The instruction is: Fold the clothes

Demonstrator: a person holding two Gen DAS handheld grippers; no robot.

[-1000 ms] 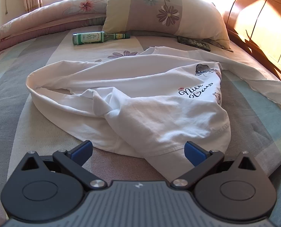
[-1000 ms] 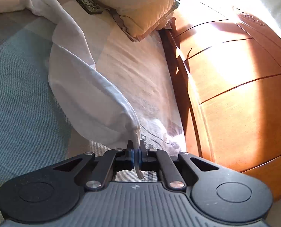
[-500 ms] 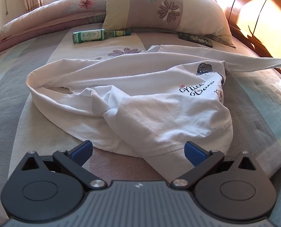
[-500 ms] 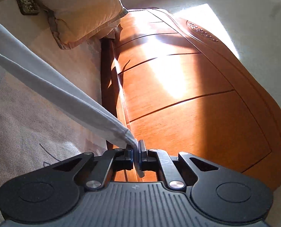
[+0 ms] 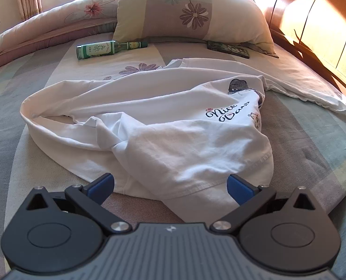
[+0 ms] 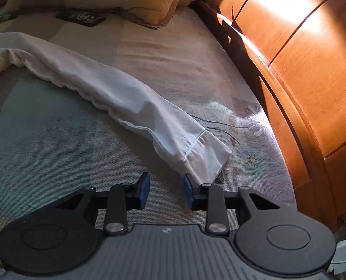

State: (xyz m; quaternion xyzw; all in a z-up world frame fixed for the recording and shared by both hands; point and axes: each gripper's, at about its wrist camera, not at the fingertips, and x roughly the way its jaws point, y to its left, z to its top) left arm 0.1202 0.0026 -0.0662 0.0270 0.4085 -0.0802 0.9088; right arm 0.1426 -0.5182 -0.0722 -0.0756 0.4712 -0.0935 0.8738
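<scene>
White long-sleeve shirt (image 5: 149, 126) crumpled mid-bed (image 5: 14, 121), below pillow (image 5: 191, 11). Sleeve (image 6: 126, 98) stretched toward headboard (image 6: 312, 70), cuff flat. Right hand-held gripper (image 6: 166, 192) opening, nothing pinched, cuff just beside one pad. Left hand-held gripper (image 5: 170, 186) wide, empty, at shirt hem.

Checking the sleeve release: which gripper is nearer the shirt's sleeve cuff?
Right. The right gripper, jaws opening, sits right at the sleeve cuff; the left gripper is open at the shirt's hem.
</scene>
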